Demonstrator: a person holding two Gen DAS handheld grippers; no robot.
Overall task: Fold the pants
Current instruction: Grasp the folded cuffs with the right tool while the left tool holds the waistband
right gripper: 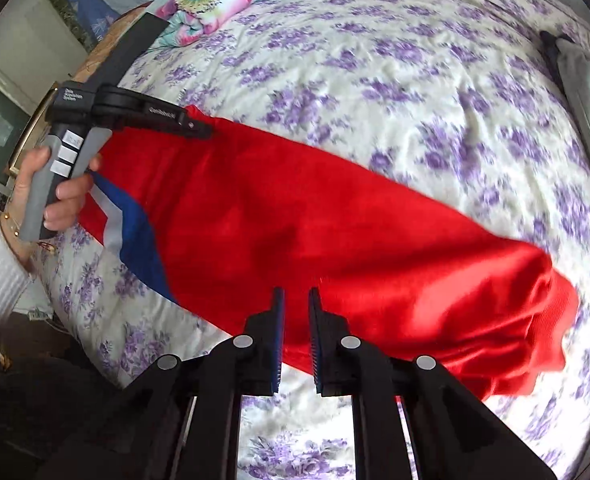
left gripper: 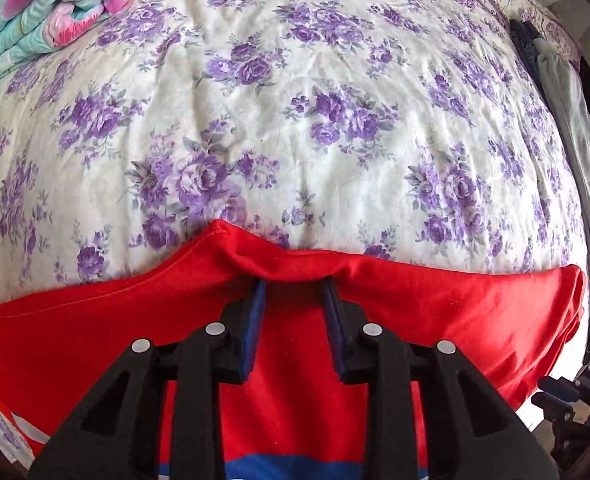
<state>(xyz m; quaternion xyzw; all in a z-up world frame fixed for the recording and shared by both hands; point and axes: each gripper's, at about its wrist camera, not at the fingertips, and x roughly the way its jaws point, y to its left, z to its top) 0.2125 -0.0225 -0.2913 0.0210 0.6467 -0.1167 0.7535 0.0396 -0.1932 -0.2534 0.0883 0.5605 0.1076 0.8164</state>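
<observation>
The red pants (right gripper: 335,240) with a blue and white stripe (right gripper: 139,236) lie stretched across the floral bed. In the left wrist view the pants' far edge (left gripper: 295,264) is bunched over the tips of my left gripper (left gripper: 294,286), whose jaws stand apart with red cloth between them. The left gripper also shows in the right wrist view (right gripper: 199,130), held by a hand at the pants' left end. My right gripper (right gripper: 296,292) hovers over the pants' near edge with its jaws slightly apart and nothing between them.
A folded colourful quilt (left gripper: 43,12) lies at the bed's far left corner. Grey and dark clothes (left gripper: 575,120) lie along the right edge of the bed. The floral bedsheet (left gripper: 295,100) stretches beyond the pants.
</observation>
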